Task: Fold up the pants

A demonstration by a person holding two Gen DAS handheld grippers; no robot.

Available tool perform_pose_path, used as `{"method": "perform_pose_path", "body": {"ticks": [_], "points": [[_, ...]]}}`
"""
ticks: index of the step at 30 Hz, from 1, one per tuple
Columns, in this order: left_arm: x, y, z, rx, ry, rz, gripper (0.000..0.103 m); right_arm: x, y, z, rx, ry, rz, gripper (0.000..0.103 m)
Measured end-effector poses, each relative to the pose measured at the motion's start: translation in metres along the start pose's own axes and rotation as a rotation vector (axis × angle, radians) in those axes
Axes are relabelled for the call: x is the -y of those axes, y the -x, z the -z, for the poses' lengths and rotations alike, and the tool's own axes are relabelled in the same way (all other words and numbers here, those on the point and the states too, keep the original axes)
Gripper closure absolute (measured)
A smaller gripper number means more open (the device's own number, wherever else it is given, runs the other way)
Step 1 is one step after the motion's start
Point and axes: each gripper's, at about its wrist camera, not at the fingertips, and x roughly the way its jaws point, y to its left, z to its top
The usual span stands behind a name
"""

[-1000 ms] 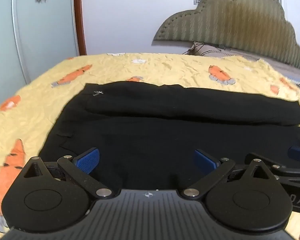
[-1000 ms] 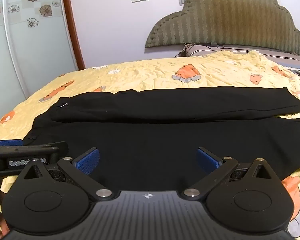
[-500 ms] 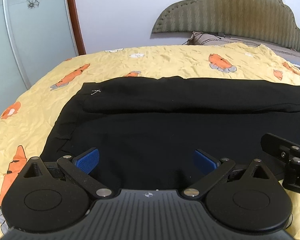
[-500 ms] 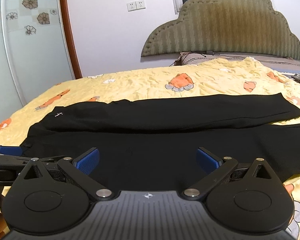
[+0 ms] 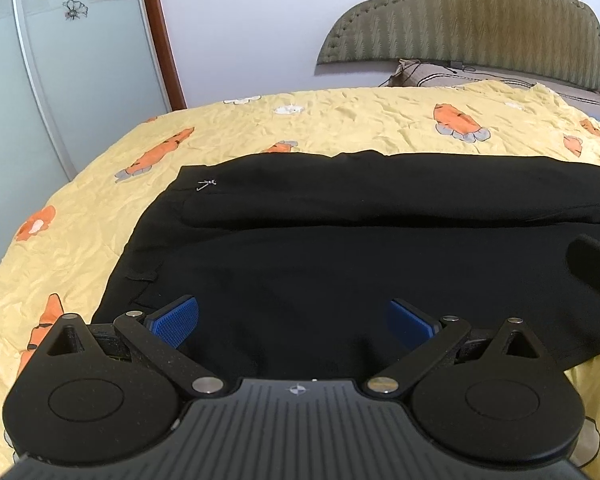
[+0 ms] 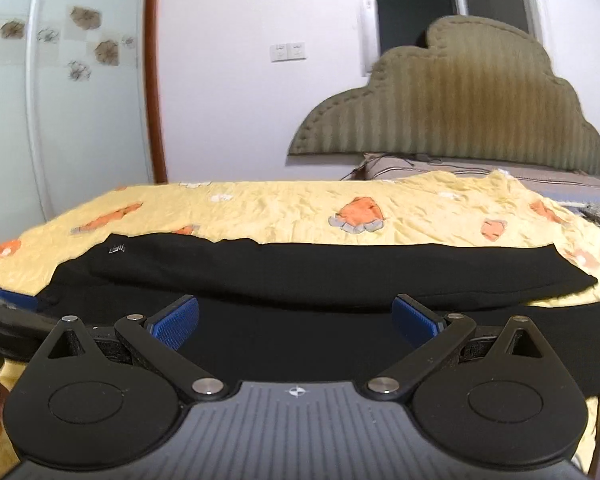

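Black pants [image 5: 340,240] lie flat on a yellow bedsheet, waist at the left, legs running right; the far leg lies as a separate band with a small metal clasp [image 5: 206,185] near the waist. My left gripper [image 5: 294,320] is open and empty over the near edge by the waist. The pants also show in the right wrist view [image 6: 320,280]. My right gripper [image 6: 296,322] is open and empty, low over the near leg. Part of the right gripper [image 5: 592,256] shows at the right of the left wrist view, and the left gripper [image 6: 8,312] at the left of the right wrist view.
The yellow sheet [image 5: 340,120] with orange carrot prints covers the bed. A padded olive headboard [image 6: 452,120] and pillows [image 6: 420,166] stand at the back right. A white wall with sockets and a glass sliding door [image 5: 60,80] are behind.
Both grippers have drawn back and the right one has dropped lower toward the bed edge. The pants have not moved. Both grippers stay open.
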Motion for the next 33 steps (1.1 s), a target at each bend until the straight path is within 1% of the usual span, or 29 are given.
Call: {"method": "perform_pose_path", "body": {"ticks": [1, 2, 3, 5, 9, 11, 14, 15, 17, 20, 25, 29, 33], "points": [[0.0, 0.0, 0.0, -0.003, 0.003, 0.001, 0.001, 0.002, -0.009, -0.001, -0.071, -0.004, -0.017, 0.0], [-0.001, -0.001, 0.0, -0.003, 0.006, 0.003, 0.001, 0.004, -0.013, 0.001, -0.099, -0.026, -0.021, 0.0], [-0.001, -0.001, 0.001, -0.001, 0.007, 0.003, 0.001, 0.007, -0.012, 0.003, -0.092, -0.054, -0.031, 0.0], [-0.002, -0.001, 0.001, 0.0, 0.009, 0.001, 0.001, 0.007, -0.008, 0.006, -0.064, -0.067, -0.042, 0.0], [-0.005, 0.001, 0.0, 0.01, 0.025, 0.012, 0.001, -0.001, 0.003, -0.003, 0.023, -0.027, 0.022, 0.0], [-0.007, 0.003, 0.0, 0.024, 0.038, 0.008, 0.001, -0.001, 0.006, -0.006, 0.045, -0.023, 0.031, 0.0], [-0.009, 0.003, -0.002, 0.035, 0.046, 0.004, 0.001, 0.008, -0.004, -0.005, -0.019, -0.084, -0.031, 0.0], [-0.01, 0.003, -0.002, 0.034, 0.048, 0.006, 0.001, 0.01, -0.008, -0.003, -0.034, -0.103, -0.036, 0.0], [-0.012, 0.002, -0.002, 0.031, 0.056, 0.013, 0.001, 0.009, -0.011, 0.0, -0.048, -0.099, -0.014, 0.0], [-0.015, 0.002, -0.003, 0.035, 0.066, 0.014, 0.001, 0.006, -0.01, 0.002, -0.037, -0.079, -0.009, 0.0], [-0.014, -0.004, -0.006, 0.019, 0.062, -0.008, 0.001, 0.006, -0.01, 0.002, -0.014, -0.063, -0.016, 0.0], [-0.014, -0.008, -0.007, 0.005, 0.053, -0.031, 0.001, 0.006, -0.016, 0.003, -0.049, -0.048, -0.041, 0.0], [-0.016, -0.012, -0.007, -0.007, 0.052, -0.045, 0.001, 0.0, -0.018, 0.0, -0.048, -0.027, -0.08, 0.0]]}}
